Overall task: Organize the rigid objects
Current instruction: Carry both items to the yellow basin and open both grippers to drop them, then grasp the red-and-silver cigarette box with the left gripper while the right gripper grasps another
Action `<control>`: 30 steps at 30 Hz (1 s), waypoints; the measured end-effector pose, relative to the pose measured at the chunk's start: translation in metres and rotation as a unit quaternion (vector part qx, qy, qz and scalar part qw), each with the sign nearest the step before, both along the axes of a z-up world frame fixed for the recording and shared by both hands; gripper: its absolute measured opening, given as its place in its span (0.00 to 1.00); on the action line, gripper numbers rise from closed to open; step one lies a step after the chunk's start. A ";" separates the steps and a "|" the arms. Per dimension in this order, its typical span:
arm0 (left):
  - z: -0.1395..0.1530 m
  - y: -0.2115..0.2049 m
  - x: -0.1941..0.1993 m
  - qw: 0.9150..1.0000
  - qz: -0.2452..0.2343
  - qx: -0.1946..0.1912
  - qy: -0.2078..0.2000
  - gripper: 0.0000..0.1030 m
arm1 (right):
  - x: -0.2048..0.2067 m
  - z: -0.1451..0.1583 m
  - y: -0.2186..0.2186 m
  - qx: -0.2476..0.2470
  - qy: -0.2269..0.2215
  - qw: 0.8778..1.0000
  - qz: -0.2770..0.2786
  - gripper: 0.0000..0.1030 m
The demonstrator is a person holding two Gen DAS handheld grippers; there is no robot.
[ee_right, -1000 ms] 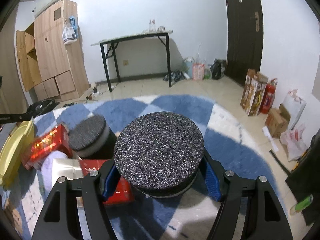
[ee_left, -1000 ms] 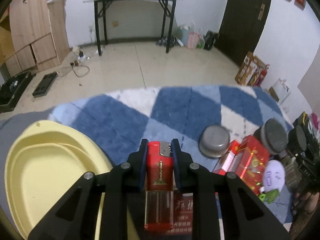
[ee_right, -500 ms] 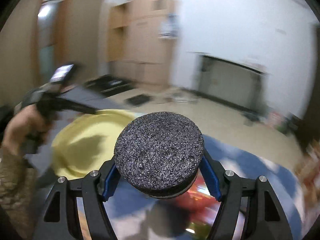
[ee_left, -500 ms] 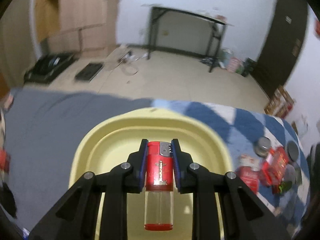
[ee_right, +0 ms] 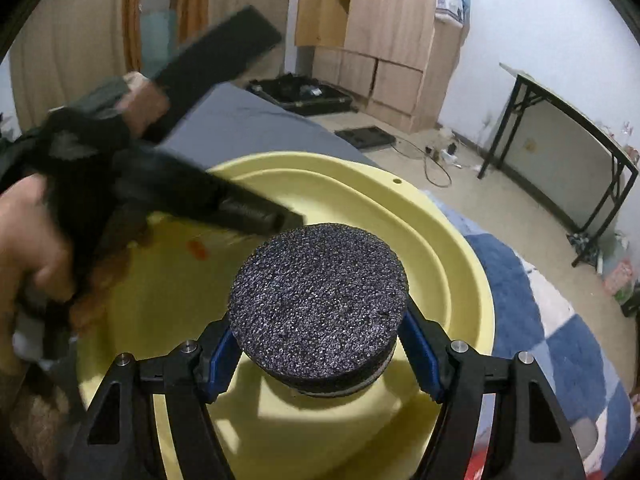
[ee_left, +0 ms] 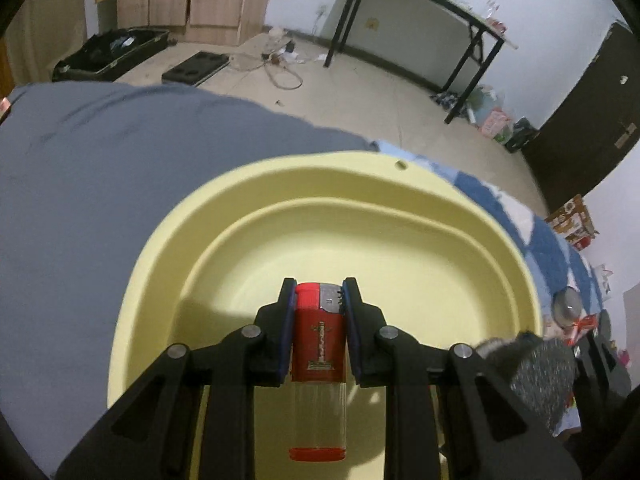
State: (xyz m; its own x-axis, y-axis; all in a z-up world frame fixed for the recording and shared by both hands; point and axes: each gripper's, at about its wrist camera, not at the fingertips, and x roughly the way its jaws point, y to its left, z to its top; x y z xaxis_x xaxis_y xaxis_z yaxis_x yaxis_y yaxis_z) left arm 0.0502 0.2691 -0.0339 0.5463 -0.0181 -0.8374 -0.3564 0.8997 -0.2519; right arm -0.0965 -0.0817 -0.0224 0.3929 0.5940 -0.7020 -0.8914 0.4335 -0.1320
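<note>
My left gripper (ee_left: pixel 318 294) is shut on a red lighter (ee_left: pixel 318 344) with a clear lower body, held above the inside of a pale yellow oval basin (ee_left: pixel 248 184). My right gripper (ee_right: pixel 318 328) is shut on a round black tin with a rough speckled lid (ee_right: pixel 318 288), also over the yellow basin (ee_right: pixel 460 264). In the right wrist view the left gripper (ee_right: pixel 276 216) reaches in from the left, held by a hand (ee_right: pixel 28 240). The speckled tin (ee_left: pixel 536 380) shows at the lower right of the left wrist view.
The basin sits on a grey cloth (ee_left: pixel 100 160) beside a blue and white checked rug (ee_right: pixel 560 320). Red boxes and a grey round tin (ee_left: pixel 566 306) lie on the rug to the right. A black-legged table (ee_left: pixel 420 12) and wooden cabinets (ee_right: pixel 380 20) stand behind.
Both grippers swung left from the rug to above the yellow basin, each keeping its object. The left gripper has come lower and closer over the basin's inside.
</note>
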 end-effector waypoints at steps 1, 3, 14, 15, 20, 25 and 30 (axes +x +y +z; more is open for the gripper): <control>-0.003 0.001 0.000 1.000 0.002 0.000 0.006 0.24 | 0.008 0.001 0.006 -0.007 0.000 1.000 -0.002 0.69; -0.006 0.002 0.000 1.000 0.006 0.001 0.012 0.24 | 0.023 0.002 0.033 -0.025 0.008 1.000 -0.007 0.69; -0.007 0.003 0.001 0.999 0.033 0.005 0.014 0.26 | 0.057 0.022 0.111 -0.063 0.018 0.998 0.001 0.86; -0.005 0.004 0.002 0.999 0.042 0.005 0.017 0.30 | 0.058 0.032 0.112 -0.048 0.016 0.999 -0.006 0.92; 0.038 -0.002 -0.022 0.996 0.073 0.024 -0.035 0.78 | 0.050 0.101 0.057 0.048 0.001 0.998 -0.034 1.00; 0.097 -0.041 -0.046 0.991 0.041 0.039 -0.125 1.00 | 0.048 0.156 -0.047 0.100 -0.061 0.979 -0.169 1.00; 0.114 -0.116 -0.028 0.985 -0.088 0.043 -0.145 1.00 | 0.062 0.145 -0.123 0.081 -0.034 0.954 -0.285 1.00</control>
State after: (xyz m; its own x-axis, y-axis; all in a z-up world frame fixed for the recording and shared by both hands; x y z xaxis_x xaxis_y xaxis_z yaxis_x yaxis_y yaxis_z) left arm 0.0220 0.1535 0.0799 0.7575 -0.0692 -0.6492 -0.1182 0.9634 -0.2406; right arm -0.0343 -0.2046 0.1224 0.7257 0.3680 -0.5814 -0.4959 0.8655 -0.0710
